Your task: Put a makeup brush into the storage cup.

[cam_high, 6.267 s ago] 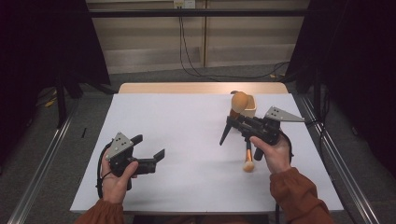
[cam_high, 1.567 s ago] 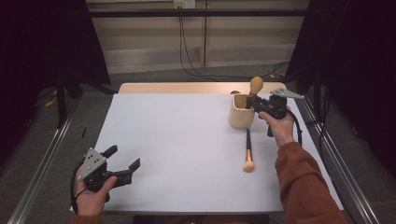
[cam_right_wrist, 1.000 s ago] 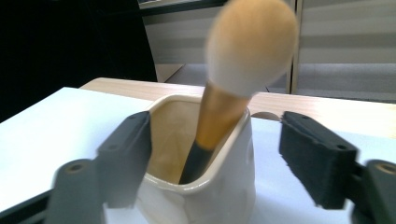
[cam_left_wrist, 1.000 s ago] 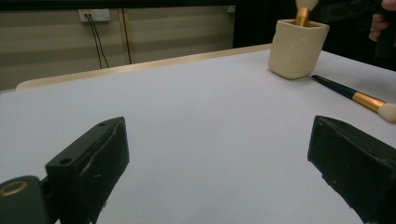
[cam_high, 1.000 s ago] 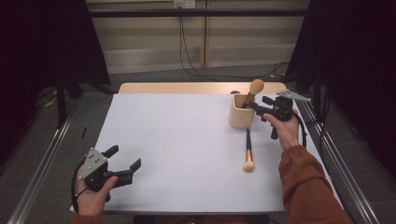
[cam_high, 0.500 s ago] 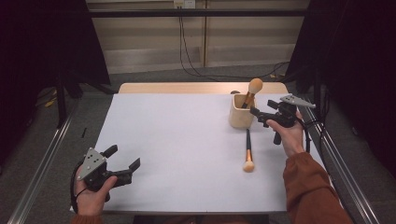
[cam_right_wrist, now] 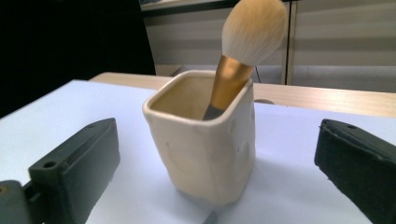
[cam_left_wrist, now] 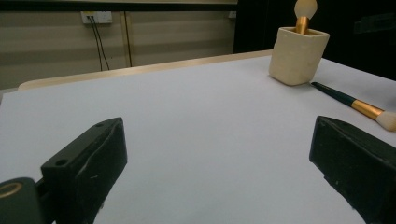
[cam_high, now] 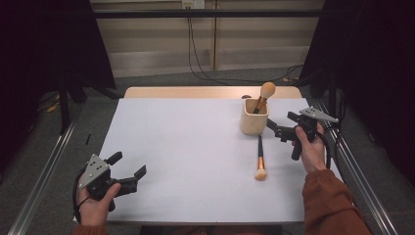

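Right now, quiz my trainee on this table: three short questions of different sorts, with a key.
1. True or false: both brushes stand in the cup.
2. Which gripper is nearer the cup? A) left gripper B) right gripper
3. Fill in: the right gripper's jaws are ____.

Key:
1. False: one brush stands in it, the other brush lies on the table.
2. B
3. open, nothing between them

cream cup (cam_high: 254,120): upright, far right | brush (cam_high: 264,96): leaning inside, bristles up; second brush (cam_high: 259,158): flat beside cup
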A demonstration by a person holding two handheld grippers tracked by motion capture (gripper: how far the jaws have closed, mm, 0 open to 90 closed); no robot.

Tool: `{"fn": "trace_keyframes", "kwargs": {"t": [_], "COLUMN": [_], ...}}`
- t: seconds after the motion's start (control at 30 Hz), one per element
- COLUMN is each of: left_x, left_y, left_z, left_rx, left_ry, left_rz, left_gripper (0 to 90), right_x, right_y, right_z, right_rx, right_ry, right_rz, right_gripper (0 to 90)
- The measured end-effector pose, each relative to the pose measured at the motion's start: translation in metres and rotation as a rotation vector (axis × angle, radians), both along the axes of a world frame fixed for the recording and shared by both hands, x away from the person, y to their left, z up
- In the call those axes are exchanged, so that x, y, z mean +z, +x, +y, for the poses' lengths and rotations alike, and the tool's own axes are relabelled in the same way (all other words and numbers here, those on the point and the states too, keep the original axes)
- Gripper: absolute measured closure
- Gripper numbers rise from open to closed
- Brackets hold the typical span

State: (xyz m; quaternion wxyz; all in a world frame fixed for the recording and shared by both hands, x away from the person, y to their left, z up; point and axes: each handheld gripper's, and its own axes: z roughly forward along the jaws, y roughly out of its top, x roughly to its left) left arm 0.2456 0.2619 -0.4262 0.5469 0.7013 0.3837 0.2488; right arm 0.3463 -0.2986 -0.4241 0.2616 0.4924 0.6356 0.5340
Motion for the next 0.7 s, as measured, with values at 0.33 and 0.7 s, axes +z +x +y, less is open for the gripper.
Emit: {"fn": "trace_keyframes", "kwargs": {"t": [0.33,0.7], "left_x": [0.000,0.001], "left_y": [0.000,-0.005], "left_z": [0.004,0.007], "left_rx": [0.007,-0.006], "left_ry": [-0.009,-0.027], "left_rz": [-0.022,-0.015], "left_gripper": [2.9,1.8], "right_x": [0.004,-0.002], "right_y": [-0.024,-0.051], "right_z": [0.003,-0.002], "right_rx": [-0.024,-0.033], "right_ry": [-0.071,-0.056], "right_rz": [-0.021,-0.020], "right_gripper": [1.5,1.5]}}
